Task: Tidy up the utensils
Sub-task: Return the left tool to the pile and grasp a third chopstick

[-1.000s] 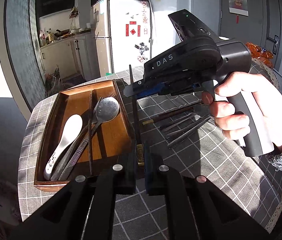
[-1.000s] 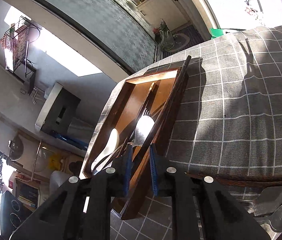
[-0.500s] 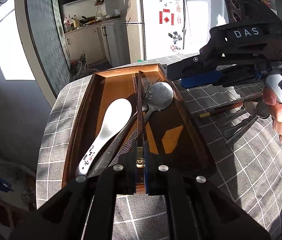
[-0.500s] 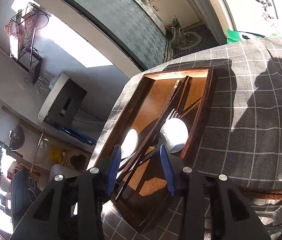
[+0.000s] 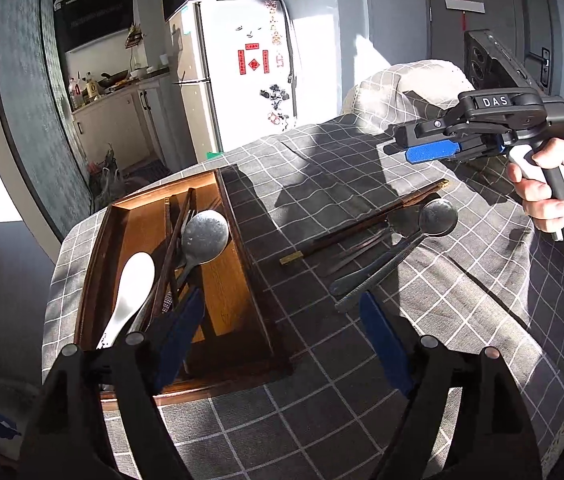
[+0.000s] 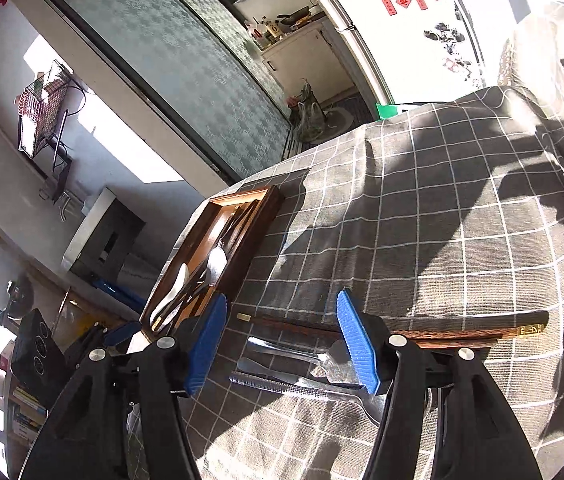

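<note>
A wooden tray (image 5: 238, 280) (image 6: 258, 236) on the checked tablecloth holds a white ceramic spoon (image 5: 130, 288), a metal spoon (image 5: 204, 236), dark chopsticks (image 5: 170, 260) and a fork. Loose on the cloth right of the tray lie dark chopsticks (image 5: 361, 228) (image 6: 461, 334), a metal spoon (image 5: 435, 218) and several metal handles (image 6: 289, 364). My left gripper (image 5: 282, 328) is open and empty over the tray's near right corner. My right gripper (image 6: 282, 344) (image 5: 429, 150) is open and empty, above the loose utensils.
The table (image 5: 421, 340) is covered with grey checked cloth, bunched up at the far right (image 5: 401, 84). A fridge (image 5: 242, 80) and kitchen counter stand behind. The table's left edge drops off beside the tray.
Both grippers have opened and let go of the chopstick, which now lies in the tray. The left gripper has pulled back right; the right gripper has moved right over the loose utensils.
</note>
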The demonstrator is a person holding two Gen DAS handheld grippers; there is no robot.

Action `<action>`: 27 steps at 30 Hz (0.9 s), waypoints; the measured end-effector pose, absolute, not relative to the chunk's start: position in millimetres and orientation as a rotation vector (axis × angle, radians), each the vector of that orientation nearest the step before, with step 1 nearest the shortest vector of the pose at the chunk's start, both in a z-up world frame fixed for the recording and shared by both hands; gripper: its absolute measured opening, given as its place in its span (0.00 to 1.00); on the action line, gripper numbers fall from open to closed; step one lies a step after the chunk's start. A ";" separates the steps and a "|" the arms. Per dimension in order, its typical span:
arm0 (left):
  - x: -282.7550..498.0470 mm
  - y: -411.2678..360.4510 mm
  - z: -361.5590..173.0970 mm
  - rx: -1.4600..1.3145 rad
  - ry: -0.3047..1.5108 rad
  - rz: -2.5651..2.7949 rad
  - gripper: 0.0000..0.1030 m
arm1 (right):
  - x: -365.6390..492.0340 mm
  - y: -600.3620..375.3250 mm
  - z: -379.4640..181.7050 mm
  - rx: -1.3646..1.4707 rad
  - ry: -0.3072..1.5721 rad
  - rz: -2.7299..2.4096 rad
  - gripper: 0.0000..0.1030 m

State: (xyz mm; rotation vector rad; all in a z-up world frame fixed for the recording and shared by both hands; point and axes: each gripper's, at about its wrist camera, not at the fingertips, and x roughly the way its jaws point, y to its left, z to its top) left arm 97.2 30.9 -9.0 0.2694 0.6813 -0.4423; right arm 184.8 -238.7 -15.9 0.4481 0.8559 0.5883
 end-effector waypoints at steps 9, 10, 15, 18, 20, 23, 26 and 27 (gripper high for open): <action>155.2 -32.1 -40.8 0.401 0.750 -0.496 0.59 | 190.2 -250.6 -34.3 0.468 0.870 0.606 0.57; 163.6 -33.8 -44.4 0.401 0.771 -0.494 0.59 | 190.9 -250.9 -35.2 0.470 0.871 0.610 0.57; 199.7 -26.5 -59.4 0.326 0.889 -0.483 0.63 | 194.9 -255.0 -36.9 0.489 0.869 0.630 0.57; 208.8 -29.0 -62.4 0.329 0.907 -0.483 0.71 | 200.5 -260.7 -37.9 0.529 0.874 0.638 0.59; 214.5 -30.3 -62.9 0.312 0.931 -0.499 0.71 | 202.8 -264.1 -38.1 0.532 0.871 0.629 0.59; 220.7 -31.3 -63.6 0.288 0.960 -0.536 0.65 | 203.2 -268.1 -40.2 0.553 0.871 0.629 0.59; 217.4 -35.1 -62.8 0.291 0.974 -0.577 0.47 | 202.6 -270.1 -42.3 0.580 0.872 0.640 0.59; 214.3 -37.7 -63.0 0.311 0.975 -0.580 0.44 | 202.6 -270.3 -42.5 0.579 0.872 0.637 0.59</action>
